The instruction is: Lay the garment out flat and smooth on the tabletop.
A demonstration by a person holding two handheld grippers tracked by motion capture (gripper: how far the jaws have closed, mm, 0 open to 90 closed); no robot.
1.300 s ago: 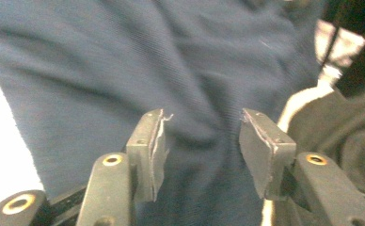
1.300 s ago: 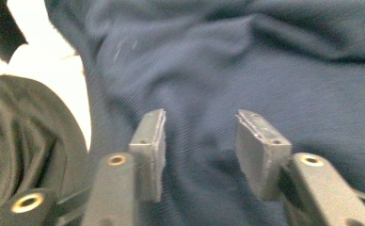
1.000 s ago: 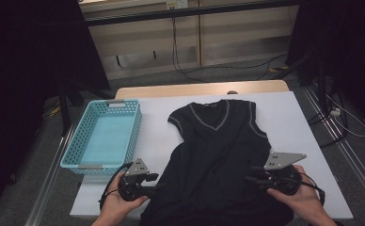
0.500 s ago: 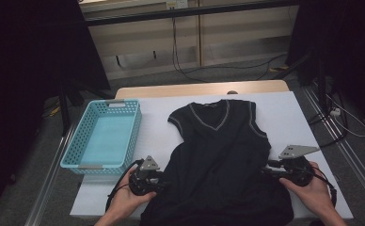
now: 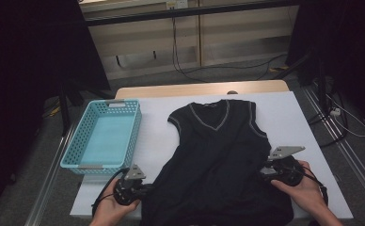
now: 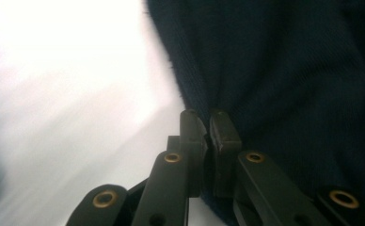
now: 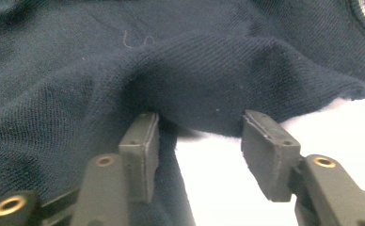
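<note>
We grab the vest to fold it

Our left gripper [image 6: 210,123] pinches the dark vest [image 5: 220,155]; our right gripper [image 7: 199,136] has just been opening, vest edge between its jaws. No fold yet.

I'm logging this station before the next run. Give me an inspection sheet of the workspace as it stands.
Surface: white table, bare around the garment.
Job's thing: dark sleeveless V-neck vest lying flat, neck away from the person, hem at the near edge.
Clutter: turquoise basket at the left, nothing in it.
Grippers: left claw has just closed, pinching the vest's edge; right claw has just been opening, jaws apart at a raised fold of the vest's other side.
Cables: one trails from each gripper; black leads lie on the floor beyond the table.
Surroundings: wooden panels behind, dark curtains at both sides.
</note>
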